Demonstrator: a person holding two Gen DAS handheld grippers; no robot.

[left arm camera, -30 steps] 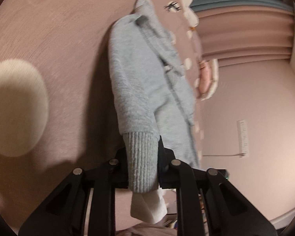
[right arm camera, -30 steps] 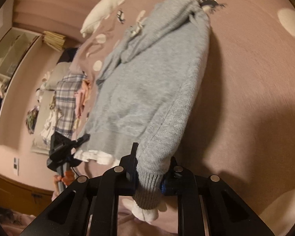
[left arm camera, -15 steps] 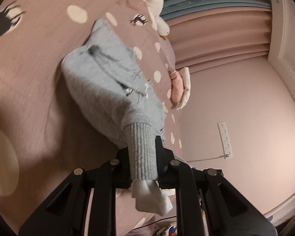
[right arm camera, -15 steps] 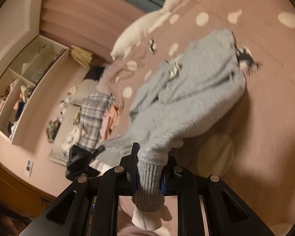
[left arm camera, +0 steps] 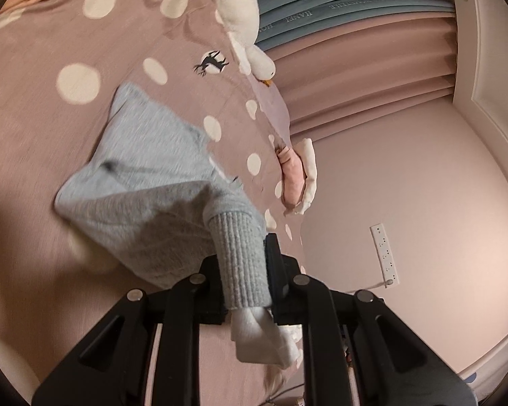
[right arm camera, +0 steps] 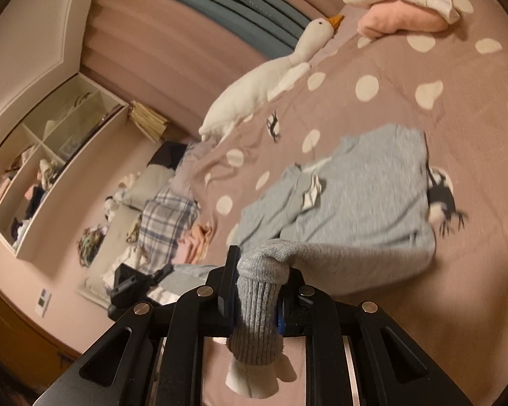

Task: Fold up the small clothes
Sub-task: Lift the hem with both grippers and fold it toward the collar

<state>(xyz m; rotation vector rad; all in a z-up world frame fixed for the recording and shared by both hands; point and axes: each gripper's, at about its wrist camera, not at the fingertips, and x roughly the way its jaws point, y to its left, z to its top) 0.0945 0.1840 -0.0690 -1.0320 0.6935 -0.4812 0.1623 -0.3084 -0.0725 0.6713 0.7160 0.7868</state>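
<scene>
A small grey knit sweater [left arm camera: 142, 182] lies on the pink dotted bedspread [left arm camera: 34, 142]; it also shows in the right wrist view [right arm camera: 362, 199]. My left gripper [left arm camera: 245, 270] is shut on one ribbed grey cuff, with a white inner cuff [left arm camera: 260, 341] hanging below. My right gripper [right arm camera: 257, 291] is shut on the other ribbed cuff. Both sleeves are lifted off the bed and drawn over the sweater's body. The left gripper shows in the right wrist view [right arm camera: 135, 284].
A white plush goose [right arm camera: 271, 77] lies at the bed's far side. Folded pink and cream clothes [right arm camera: 403, 3] lie beyond the sweater. A pile with a plaid garment [right arm camera: 166, 220] sits off the bed's edge. Shelves [right arm camera: 50, 155] line the wall.
Both grippers have risen and pulled back with the cuffs. The sweater's body has dropped flat on the bed, and more of the room shows.
</scene>
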